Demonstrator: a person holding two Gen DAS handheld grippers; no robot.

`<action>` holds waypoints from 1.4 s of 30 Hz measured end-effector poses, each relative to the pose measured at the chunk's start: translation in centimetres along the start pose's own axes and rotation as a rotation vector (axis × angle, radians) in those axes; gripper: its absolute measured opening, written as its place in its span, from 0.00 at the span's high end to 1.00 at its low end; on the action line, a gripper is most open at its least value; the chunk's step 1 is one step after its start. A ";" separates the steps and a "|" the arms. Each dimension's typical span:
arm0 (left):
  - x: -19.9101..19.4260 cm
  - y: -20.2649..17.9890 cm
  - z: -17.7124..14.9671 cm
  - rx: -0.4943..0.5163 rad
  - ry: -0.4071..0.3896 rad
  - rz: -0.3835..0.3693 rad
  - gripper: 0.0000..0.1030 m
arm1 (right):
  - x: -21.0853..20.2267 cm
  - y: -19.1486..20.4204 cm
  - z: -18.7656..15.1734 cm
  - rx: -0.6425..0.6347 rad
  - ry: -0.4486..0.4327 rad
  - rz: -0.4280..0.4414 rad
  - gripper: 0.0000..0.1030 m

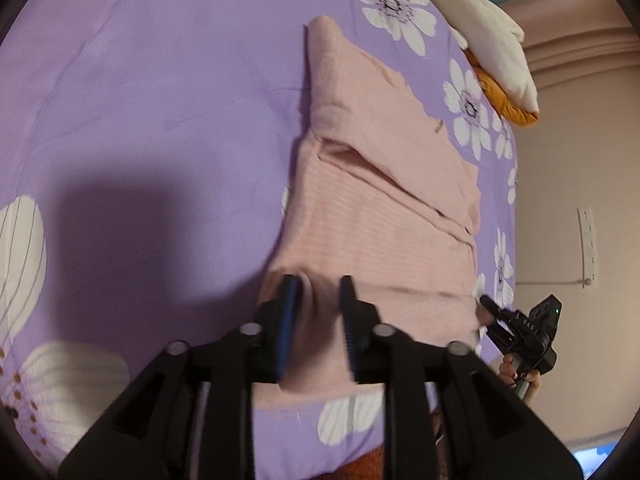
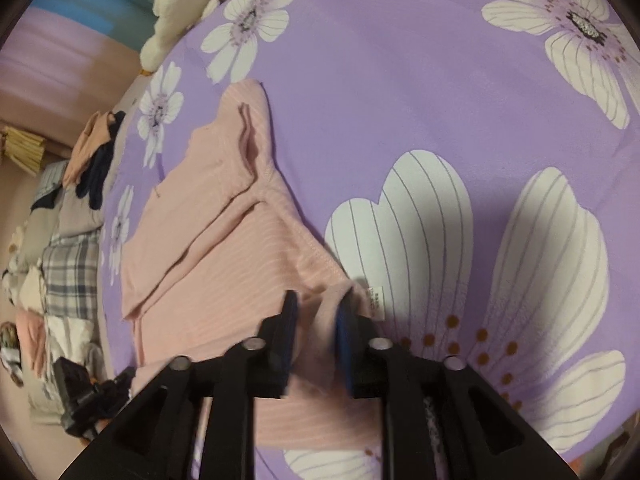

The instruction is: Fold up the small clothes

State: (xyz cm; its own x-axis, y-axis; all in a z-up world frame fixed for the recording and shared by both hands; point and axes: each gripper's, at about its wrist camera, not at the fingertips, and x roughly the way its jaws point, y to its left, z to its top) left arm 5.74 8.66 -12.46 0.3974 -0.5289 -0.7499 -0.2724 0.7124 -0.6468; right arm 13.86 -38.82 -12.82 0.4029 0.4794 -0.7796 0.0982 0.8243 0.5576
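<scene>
A pale pink ribbed garment [image 1: 384,200] lies spread on a bed covered by a purple sheet printed with large white flowers [image 1: 140,100], its upper part folded over itself in layered creases toward the far end. At the near edge of the cloth, the left claw [image 1: 318,292] has its two black fingers, lined with blue pads, set either side of a raised ridge of pink fabric, pinching a bunched corner between them. The right claw [image 2: 318,308] holds the opposite near corner the same way, cloth gathered between its fingers, a small white care label [image 2: 376,302] showing just beside its right finger. From the left wrist view the right claw appears at the garment's far side [image 1: 486,306], gripped by a hand [image 1: 520,376] at the edge of the bed; from the right wrist view the left claw's black body [image 2: 92,392] shows low at the left. Motion blur softens the fingertips in both views. Beyond the garment, at the edge of the bed, rests a cream cloth [image 1: 480,28] on top of an orange one [image 1: 504,100]. Beside the bed, a row of mixed clothes [image 2: 68,264], among them a grey plaid piece, lies in a heap. A peach-coloured wall [image 1: 580,160] carries a white socket strip [image 1: 587,248].
</scene>
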 end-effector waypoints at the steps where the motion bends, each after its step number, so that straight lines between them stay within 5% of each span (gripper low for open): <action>1: -0.4 -0.3 -0.5 0.014 0.000 -0.009 0.69 | -0.3 0.1 -0.2 -0.005 -0.002 0.004 0.54; 5: -1.1 -1.3 -1.8 0.065 -0.008 -0.017 0.53 | -1.3 0.7 -1.5 -0.041 -0.003 0.005 0.50; 10: -1.4 -1.4 -3.1 0.065 0.013 -0.051 0.51 | -1.1 2.2 -3.0 -0.093 0.037 0.053 0.50; 15: 0.3 -2.0 -3.0 0.055 0.047 -0.082 0.57 | 1.2 3.7 -2.1 -0.134 0.063 0.099 0.50; 17: 0.9 -2.1 -2.6 0.025 0.033 -0.081 0.68 | 1.9 3.6 -1.7 -0.104 0.074 0.137 0.50; 19: 1.1 -2.3 -2.1 0.011 -0.002 -0.088 0.68 | 2.1 4.0 -1.1 -0.110 0.048 0.157 0.50; 28: 0.2 -2.4 2.4 -0.039 -0.183 -0.074 0.64 | 1.2 4.5 2.0 -0.170 -0.123 0.006 0.50; 31: -1.0 -2.0 2.7 -0.028 -0.232 -0.063 0.41 | 0.0 4.0 2.0 -0.190 -0.161 -0.030 0.50; 33: -1.4 -2.0 2.4 0.004 -0.256 -0.036 0.36 | -0.4 3.7 1.7 -0.214 -0.166 -0.065 0.50; 37: -0.3 -2.1 1.7 0.089 -0.246 0.092 0.35 | 0.5 3.4 1.3 -0.260 -0.145 -0.147 0.50; 42: 2.3 -2.0 1.5 0.156 -0.202 0.157 0.38 | 2.1 3.4 1.2 -0.286 -0.132 -0.194 0.50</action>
State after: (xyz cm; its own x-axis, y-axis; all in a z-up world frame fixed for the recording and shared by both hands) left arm 8.51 6.69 -12.68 0.5315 -0.3155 -0.7861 -0.2121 0.8489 -0.4841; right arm 16.11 -35.37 -12.21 0.5174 0.2786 -0.8091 -0.0671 0.9558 0.2862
